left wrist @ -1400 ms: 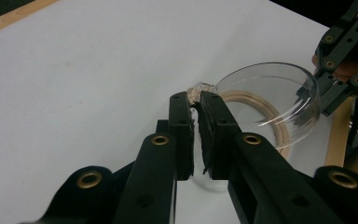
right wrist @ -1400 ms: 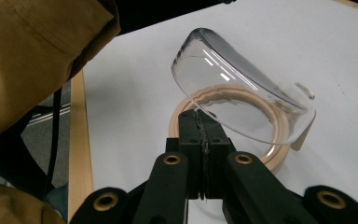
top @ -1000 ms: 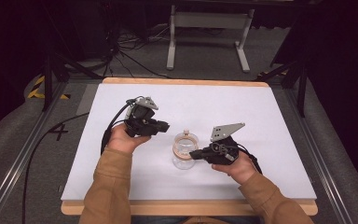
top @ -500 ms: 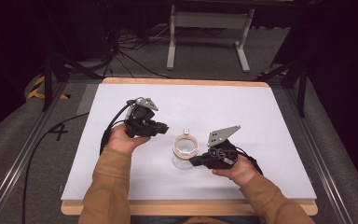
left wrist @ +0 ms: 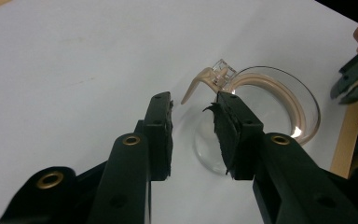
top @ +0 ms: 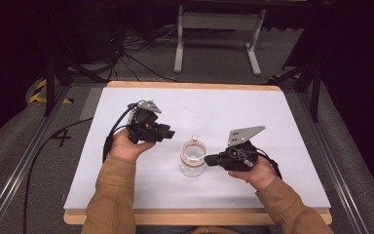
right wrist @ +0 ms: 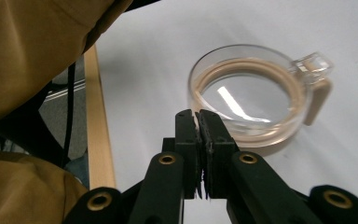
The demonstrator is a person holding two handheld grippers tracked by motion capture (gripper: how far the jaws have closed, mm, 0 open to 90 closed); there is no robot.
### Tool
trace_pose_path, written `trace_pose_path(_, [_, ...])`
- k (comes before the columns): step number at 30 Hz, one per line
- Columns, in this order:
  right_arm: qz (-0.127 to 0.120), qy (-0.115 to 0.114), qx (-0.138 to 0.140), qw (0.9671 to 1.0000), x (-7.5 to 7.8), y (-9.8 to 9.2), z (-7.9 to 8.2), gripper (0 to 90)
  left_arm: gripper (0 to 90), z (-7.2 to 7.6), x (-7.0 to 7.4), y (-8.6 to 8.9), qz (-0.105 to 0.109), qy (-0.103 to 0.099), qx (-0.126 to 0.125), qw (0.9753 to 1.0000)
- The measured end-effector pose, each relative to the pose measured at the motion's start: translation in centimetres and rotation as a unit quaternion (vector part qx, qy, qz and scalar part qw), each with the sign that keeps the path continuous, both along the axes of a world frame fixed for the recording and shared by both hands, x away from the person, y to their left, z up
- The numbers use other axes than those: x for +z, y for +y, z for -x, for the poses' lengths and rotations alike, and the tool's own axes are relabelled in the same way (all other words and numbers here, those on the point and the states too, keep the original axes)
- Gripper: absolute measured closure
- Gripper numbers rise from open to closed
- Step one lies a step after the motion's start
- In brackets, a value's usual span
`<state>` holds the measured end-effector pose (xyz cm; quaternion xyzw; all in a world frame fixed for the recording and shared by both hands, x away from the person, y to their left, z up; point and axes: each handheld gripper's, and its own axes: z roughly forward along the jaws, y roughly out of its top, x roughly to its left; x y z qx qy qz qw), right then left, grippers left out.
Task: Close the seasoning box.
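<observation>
Two grippers flank one small clear glass jar (top: 193,160) on the white table (top: 282,126), seen from above. Nearest you, your tan sleeves enter from the bottom edge. Your right gripper (top: 208,159) lies low and level, its tip just beside the jar's rim on the right. Your left gripper (top: 169,132) sits a little farther back and to the left, raised off the table and apart from the jar.

The right gripper view adds what the overhead camera cannot resolve: its two black jaws are pressed together with nothing between them, and they stop just short of the jar (right wrist: 251,93). Whether they touch the glass I cannot tell. The jar's mouth is round, lined with a tan sealing ring, and a clear hinge block (right wrist: 313,64) sits at its far side.

The left gripper view shows those jaws apart by a moderate gap, holding nothing, with worn, ragged black pads (left wrist: 224,125). Beyond them stands the jar (left wrist: 279,112) with its curved tan clasp (left wrist: 196,84).
</observation>
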<state>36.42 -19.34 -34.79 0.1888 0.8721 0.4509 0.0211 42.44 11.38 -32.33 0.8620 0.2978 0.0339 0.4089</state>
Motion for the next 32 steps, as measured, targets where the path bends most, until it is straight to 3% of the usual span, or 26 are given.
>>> trace_pose_path(3, [-0.003, -0.008, -0.012, 0.9999, 0.4, -0.8, -0.3, 84.8, 64.7, 0.1, 0.0, 0.4, -0.002, -0.004, 0.009, 0.9999])
trace_pose_path(11, [-0.004, -0.031, -0.086, 0.9958, 1.3, -4.7, -2.4, 82.3, 61.4, 0.1, -0.7, 1.7, -0.014, -0.002, 0.038, 0.9992])
trace_pose_path(15, [0.007, -0.035, -0.136, 0.9901, 0.7, -6.8, -3.8, 80.9, 60.8, -0.3, -1.5, 2.2, -0.017, 0.002, 0.052, 0.9985])
trace_pose_path(21, [0.018, -0.015, -0.197, 0.9801, -1.1, -9.1, -5.6, 77.3, 56.3, -1.2, -3.1, 2.9, -0.014, -0.002, 0.071, 0.9974])
trace_pose_path(24, [0.018, -0.007, -0.209, 0.9778, -1.8, -9.6, -6.0, 76.9, 54.2, -1.4, -3.5, 3.2, -0.010, 0.003, 0.077, 0.9970])
trace_pose_path(28, [0.017, -0.007, -0.211, 0.9773, -1.9, -9.7, -6.1, 76.0, 52.1, -1.4, -3.4, 3.5, 0.009, 0.007, 0.086, 0.9962])
trace_pose_path(32, [0.016, -0.010, -0.210, 0.9775, -1.9, -9.6, -6.0, 74.9, 50.1, -1.4, -3.4, 3.5, 0.014, 0.005, 0.088, 0.9960])
